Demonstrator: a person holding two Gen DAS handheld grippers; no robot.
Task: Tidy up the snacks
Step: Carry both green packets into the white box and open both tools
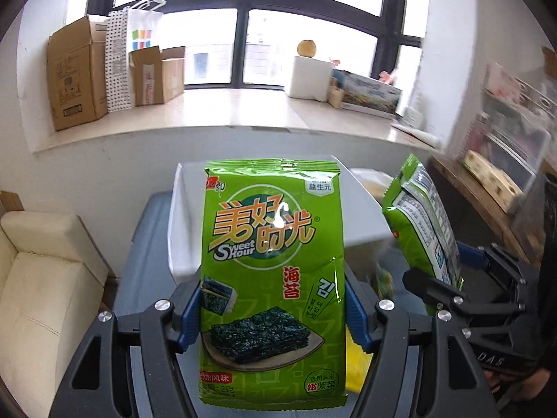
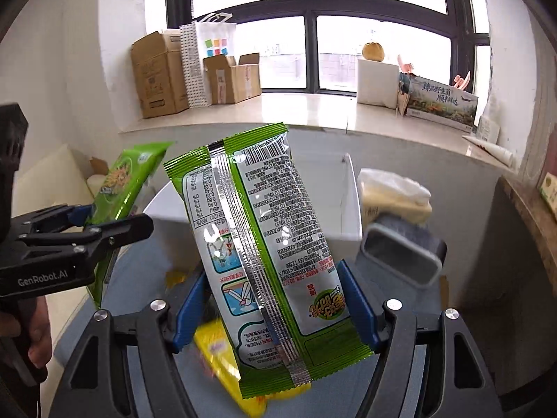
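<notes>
My left gripper (image 1: 273, 317) is shut on a green seaweed snack packet (image 1: 271, 261), held upright with its front facing the camera, above the grey table. My right gripper (image 2: 275, 310) is shut on a second green seaweed packet (image 2: 264, 244), held tilted with its printed back and silver seam facing the camera. Each packet shows in the other view: the right one (image 1: 423, 223) at the right, the left one (image 2: 128, 191) at the left. A white open box (image 2: 343, 205) stands behind both packets. A yellow snack packet (image 2: 222, 358) lies below on the table.
A grey rectangular container (image 2: 400, 254) stands right of the white box, with a pale plastic bag (image 2: 393, 191) behind it. A cream sofa (image 1: 38, 278) is at the left. The window sill (image 2: 278, 108) holds cardboard boxes. A wooden shelf (image 1: 487, 188) stands at the right.
</notes>
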